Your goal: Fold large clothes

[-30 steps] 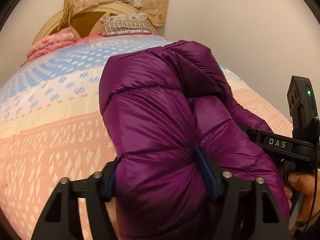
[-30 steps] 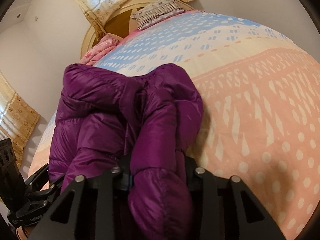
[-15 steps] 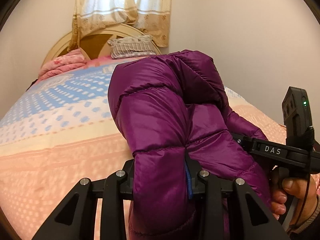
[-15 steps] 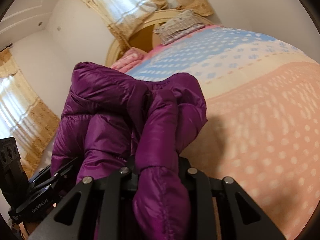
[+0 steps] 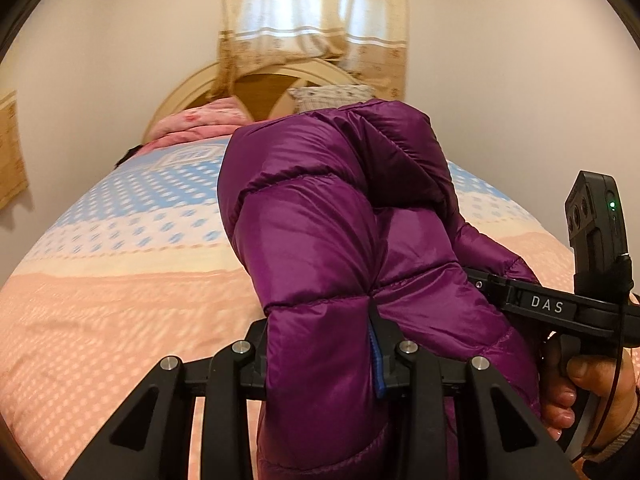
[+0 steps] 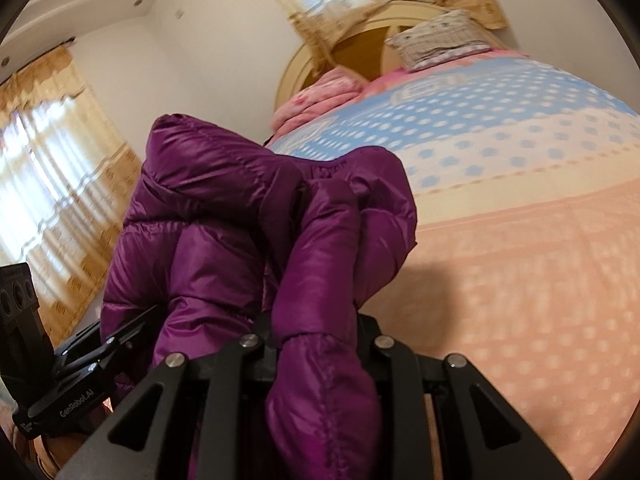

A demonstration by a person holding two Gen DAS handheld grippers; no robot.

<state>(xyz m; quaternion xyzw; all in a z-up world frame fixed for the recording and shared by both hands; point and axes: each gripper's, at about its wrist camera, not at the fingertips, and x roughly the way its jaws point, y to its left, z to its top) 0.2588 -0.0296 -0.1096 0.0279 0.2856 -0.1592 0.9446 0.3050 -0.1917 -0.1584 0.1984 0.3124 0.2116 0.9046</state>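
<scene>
A purple quilted down jacket hangs bunched between both grippers, lifted above the bed. My left gripper is shut on a puffy fold of it near the bottom of the left wrist view. My right gripper is shut on another fold of the jacket. The right gripper's body shows at the right of the left wrist view, held by a hand. The left gripper's body shows at the lower left of the right wrist view. The fingertips are hidden by fabric.
The bed has a peach, cream and blue dotted cover. A pink folded quilt and a patterned pillow lie at the wooden headboard. Curtained windows stand behind the bed and at the left.
Both grippers have risen with the jacket and tilted up, so more wall and window shows. The left gripper's jaws have closed tighter on the fold.
</scene>
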